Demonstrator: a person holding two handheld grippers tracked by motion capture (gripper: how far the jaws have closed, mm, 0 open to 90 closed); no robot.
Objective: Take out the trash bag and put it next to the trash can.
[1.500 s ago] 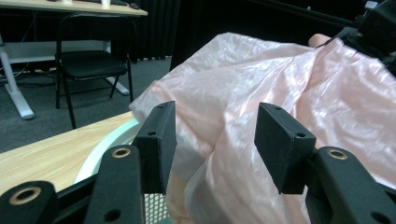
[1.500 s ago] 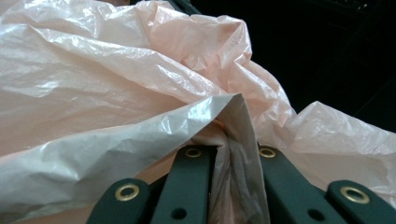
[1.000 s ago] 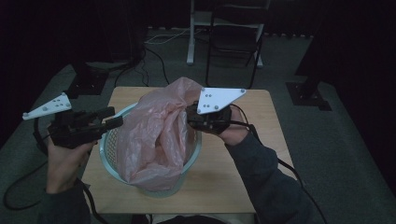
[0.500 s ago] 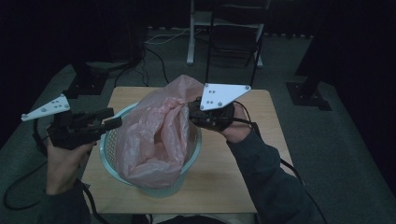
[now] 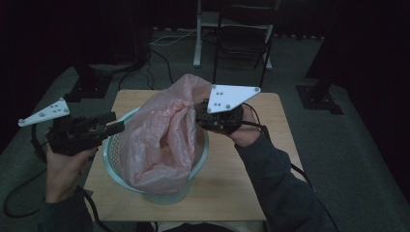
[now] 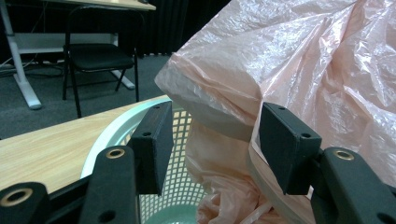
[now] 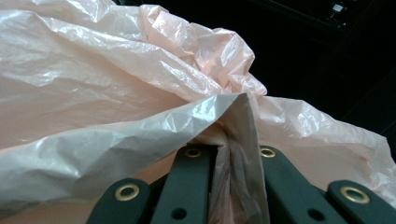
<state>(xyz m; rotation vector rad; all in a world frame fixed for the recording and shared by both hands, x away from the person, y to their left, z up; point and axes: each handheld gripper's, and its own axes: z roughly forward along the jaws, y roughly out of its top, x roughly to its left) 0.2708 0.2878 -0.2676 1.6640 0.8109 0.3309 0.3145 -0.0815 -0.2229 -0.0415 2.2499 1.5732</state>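
**Bag half in basket, right tongs pinching it**

Pink plastic bag (image 5: 164, 130) sits in the pale green mesh basket (image 5: 113, 162) on the wooden surface (image 5: 232, 193); its long axis rises tilted, peak toward the right tongs (image 5: 202, 115). Right tongs are clamped on a fold of the bag's upper edge. Left tongs (image 5: 115, 124) have jaws apart, gripping nothing, just beside the basket rim with bag film ahead of them. Bare surface lies behind the right tongs. A chair (image 5: 244, 38) stands on the floor well beyond both.
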